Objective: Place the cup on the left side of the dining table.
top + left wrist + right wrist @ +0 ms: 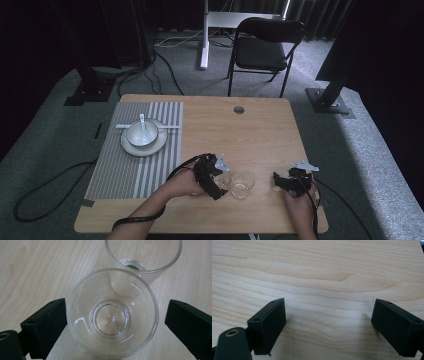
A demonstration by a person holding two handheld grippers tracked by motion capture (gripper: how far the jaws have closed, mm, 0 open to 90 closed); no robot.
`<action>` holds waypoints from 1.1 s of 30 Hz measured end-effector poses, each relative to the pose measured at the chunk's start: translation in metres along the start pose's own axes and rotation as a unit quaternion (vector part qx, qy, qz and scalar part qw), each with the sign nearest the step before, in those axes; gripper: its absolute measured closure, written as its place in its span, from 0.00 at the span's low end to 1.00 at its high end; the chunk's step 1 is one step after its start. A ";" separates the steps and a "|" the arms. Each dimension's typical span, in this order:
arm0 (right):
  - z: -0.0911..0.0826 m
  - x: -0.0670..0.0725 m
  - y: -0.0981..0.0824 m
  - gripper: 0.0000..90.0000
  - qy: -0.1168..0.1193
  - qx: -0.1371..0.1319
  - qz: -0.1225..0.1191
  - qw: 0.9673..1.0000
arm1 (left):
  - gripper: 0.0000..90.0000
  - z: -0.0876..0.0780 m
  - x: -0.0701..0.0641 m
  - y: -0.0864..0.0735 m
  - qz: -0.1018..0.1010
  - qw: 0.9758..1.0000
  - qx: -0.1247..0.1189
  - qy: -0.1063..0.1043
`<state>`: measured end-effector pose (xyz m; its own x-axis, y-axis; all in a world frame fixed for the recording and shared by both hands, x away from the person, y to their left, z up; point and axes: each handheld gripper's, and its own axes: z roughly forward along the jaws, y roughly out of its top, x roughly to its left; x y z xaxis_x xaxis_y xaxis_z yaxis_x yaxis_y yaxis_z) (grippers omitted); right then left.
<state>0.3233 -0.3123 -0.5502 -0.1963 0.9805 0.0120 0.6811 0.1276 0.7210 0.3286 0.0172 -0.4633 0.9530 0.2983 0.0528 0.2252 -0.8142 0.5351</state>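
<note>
Upright, near glass (112, 317) sits between left claw's (116, 322) spread jaws.

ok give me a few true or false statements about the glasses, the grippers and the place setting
1. Two clear drinking glasses stand side by side, the nearer glass between the left gripper jaws. True.
2. The left gripper has clamped that glass. False: there is a gap at the right jaw, so it is open.
3. The right gripper holds the farther glass. False: its jaws are open over bare wooden table.
4. A white bowl with a white spoon sits on a plate on the grey striped placemat. True.
</note>
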 end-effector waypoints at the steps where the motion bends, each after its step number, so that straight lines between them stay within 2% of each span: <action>1: 0.000 0.000 0.000 0.13 0.000 0.000 0.000 1.000 | 0.05 0.001 0.000 0.001 -0.001 1.000 0.002 0.000; 5: 0.000 0.000 0.000 0.13 0.000 0.000 0.000 1.000 | 0.08 0.005 -0.001 0.003 -0.003 1.000 0.012 0.014; 7: 0.000 0.000 0.000 0.13 0.000 0.000 0.000 1.000 | 0.12 0.005 -0.002 0.003 -0.001 1.000 0.012 0.014; 8: 0.000 0.000 0.000 0.13 0.000 0.000 0.000 1.000 | 0.15 0.006 -0.003 0.004 -0.001 1.000 0.012 0.023; 11: 0.000 0.000 0.000 0.13 0.000 0.000 0.000 1.000 | 0.18 0.007 -0.002 0.004 -0.003 0.999 0.025 0.027; 12: 0.000 0.000 0.000 0.13 0.000 0.000 0.000 1.000 | 0.20 0.008 -0.002 0.004 -0.006 0.999 0.032 0.024; 15: 0.000 0.000 0.000 0.13 0.000 0.000 0.000 1.000 | 0.20 0.010 -0.002 0.004 -0.008 0.999 0.035 0.023; 22: 0.000 0.000 0.000 0.13 0.000 0.000 0.000 1.000 | 0.20 0.009 -0.002 0.002 -0.017 0.999 0.031 0.024; 23: 0.000 0.000 0.000 0.13 0.000 0.000 0.000 1.000 | 0.20 0.009 -0.002 0.002 -0.023 0.999 0.033 0.024; 27: 0.000 0.000 0.000 0.13 0.000 0.000 0.000 1.000 | 0.20 0.007 -0.003 0.002 -0.015 0.999 0.035 0.022; 33: 0.000 0.000 0.000 0.13 0.000 0.000 0.000 1.000 | 0.21 0.005 0.001 0.002 -0.019 0.999 0.032 0.024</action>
<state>0.3233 -0.3123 -0.5502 -0.1960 0.9805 0.0123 0.6812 0.1271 0.7209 0.3304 0.0135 -0.4663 0.9329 0.3522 0.0753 0.2748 -0.8311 0.4835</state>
